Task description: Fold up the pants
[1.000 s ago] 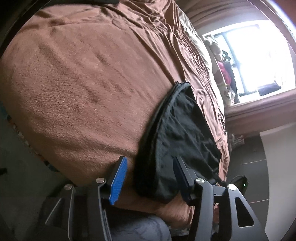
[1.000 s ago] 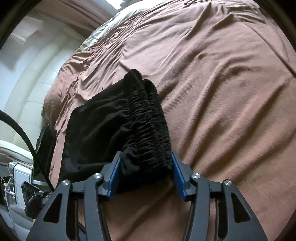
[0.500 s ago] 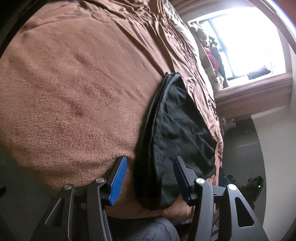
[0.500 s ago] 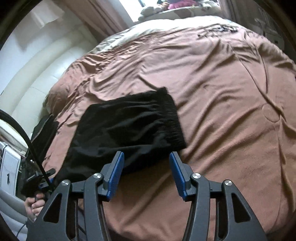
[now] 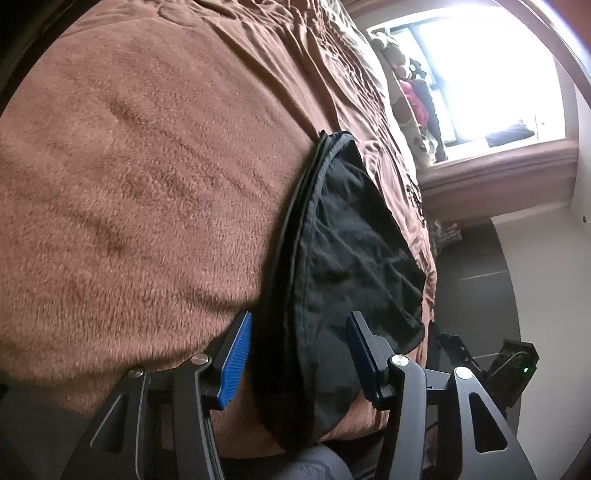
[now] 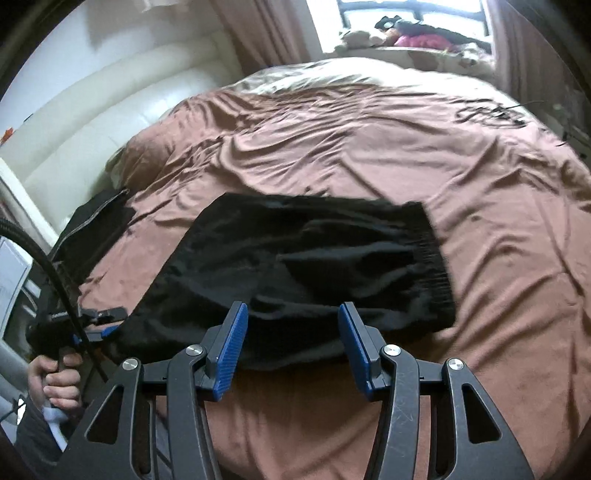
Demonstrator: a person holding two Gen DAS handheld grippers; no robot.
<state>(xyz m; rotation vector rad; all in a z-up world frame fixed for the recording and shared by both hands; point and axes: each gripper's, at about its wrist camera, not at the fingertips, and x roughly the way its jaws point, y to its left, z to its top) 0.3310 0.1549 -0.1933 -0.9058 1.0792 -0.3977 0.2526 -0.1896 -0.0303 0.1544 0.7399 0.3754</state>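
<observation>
Black pants (image 6: 303, 266) lie folded flat on the brown blanket (image 6: 369, 147), elastic waistband at the right. My right gripper (image 6: 291, 339) is open and empty, raised above the pants' near edge. In the left wrist view the pants (image 5: 343, 258) lie near the bed's edge, and one end droops over it. My left gripper (image 5: 299, 354) is open at that end, with the fabric lying between its fingers and not pinched. The left gripper also shows in the right wrist view (image 6: 92, 325), held in a hand at the pants' left end.
A white padded headboard (image 6: 92, 118) stands at the left. A window sill with stuffed toys (image 6: 406, 33) is at the far side. A dark bag (image 6: 88, 229) lies at the bed's left edge. Dark floor (image 5: 476, 295) lies beyond the bed.
My right gripper has let go of the waistband and pulled back and up. The pants now lie flat. My left gripper stayed at the other end, jaws open throughout.
</observation>
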